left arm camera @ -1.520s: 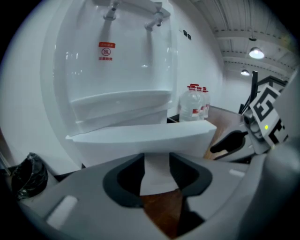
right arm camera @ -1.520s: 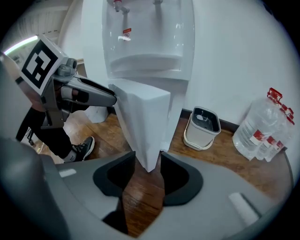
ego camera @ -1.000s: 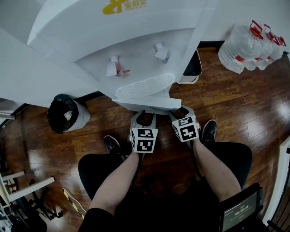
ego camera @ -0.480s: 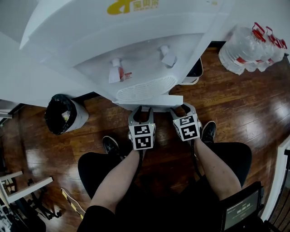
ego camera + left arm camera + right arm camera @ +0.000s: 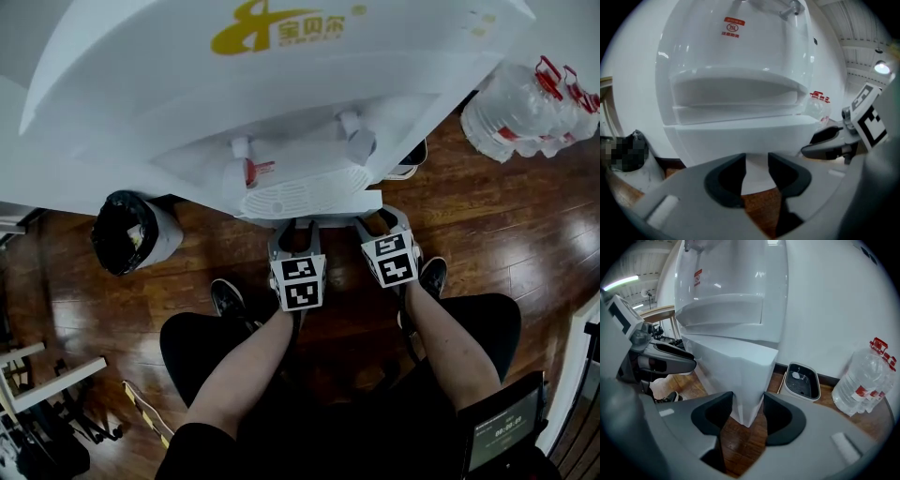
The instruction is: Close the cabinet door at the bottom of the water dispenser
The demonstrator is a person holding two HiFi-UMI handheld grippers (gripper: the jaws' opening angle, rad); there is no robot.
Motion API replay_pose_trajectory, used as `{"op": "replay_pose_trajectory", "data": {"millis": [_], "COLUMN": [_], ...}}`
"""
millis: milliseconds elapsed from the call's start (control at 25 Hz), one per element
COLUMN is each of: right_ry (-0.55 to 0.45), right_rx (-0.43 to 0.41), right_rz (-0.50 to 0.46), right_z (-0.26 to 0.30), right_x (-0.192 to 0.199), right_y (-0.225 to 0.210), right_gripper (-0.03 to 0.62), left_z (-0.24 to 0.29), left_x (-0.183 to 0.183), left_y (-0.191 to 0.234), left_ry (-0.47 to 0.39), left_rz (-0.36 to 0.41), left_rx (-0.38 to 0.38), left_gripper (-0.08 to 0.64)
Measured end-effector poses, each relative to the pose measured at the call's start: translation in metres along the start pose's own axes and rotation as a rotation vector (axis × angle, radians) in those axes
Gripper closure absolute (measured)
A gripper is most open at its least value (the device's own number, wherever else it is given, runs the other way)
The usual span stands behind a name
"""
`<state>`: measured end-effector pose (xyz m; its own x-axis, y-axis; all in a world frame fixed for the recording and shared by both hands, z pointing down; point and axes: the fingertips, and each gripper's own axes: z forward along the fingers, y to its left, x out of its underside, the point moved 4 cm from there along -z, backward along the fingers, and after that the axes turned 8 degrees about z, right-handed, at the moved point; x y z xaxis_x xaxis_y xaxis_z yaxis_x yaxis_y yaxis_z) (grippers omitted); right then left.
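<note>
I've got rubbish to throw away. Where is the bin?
In the head view, the trash bin with the black bag stands on the wooden floor at the left, beside the white water dispenser.

Right claw [image 5: 748, 405] gapes, the white cabinet [image 5: 736, 366] corner between its jaws.

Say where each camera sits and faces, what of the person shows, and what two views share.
Head view: on the head, steeply down at the water dispenser; forearms, thighs, shoes, left gripper, right gripper.
Left gripper view: on that gripper, facing the dispenser's lower front; closing jaws, nothing gripped; right gripper alongside.
Right gripper view: on that gripper, facing the dispenser's corner; jaws apart; left gripper alongside.
Shared: head and right gripper views show the water bottles.
</note>
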<state>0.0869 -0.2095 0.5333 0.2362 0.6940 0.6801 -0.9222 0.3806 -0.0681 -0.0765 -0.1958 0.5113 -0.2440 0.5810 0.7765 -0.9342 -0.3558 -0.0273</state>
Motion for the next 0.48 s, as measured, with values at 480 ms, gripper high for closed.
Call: {"op": "replay_pose_trajectory", "data": {"millis": [480], "right_ry": [0.024], "right_rx": [-0.062], "right_rz": [-0.027], "right_z": [-0.0008], "right_x": [-0.0059], "right_y": [-0.0004], "right_gripper": [0.376], "left_z": [-0.0045], "left_x": [-0.0028], "left_y": [-0.0057], "left_ry": [0.006], "left_rz": [-0.095], "left_rx": [-0.038], "left_gripper": [0.393]}}
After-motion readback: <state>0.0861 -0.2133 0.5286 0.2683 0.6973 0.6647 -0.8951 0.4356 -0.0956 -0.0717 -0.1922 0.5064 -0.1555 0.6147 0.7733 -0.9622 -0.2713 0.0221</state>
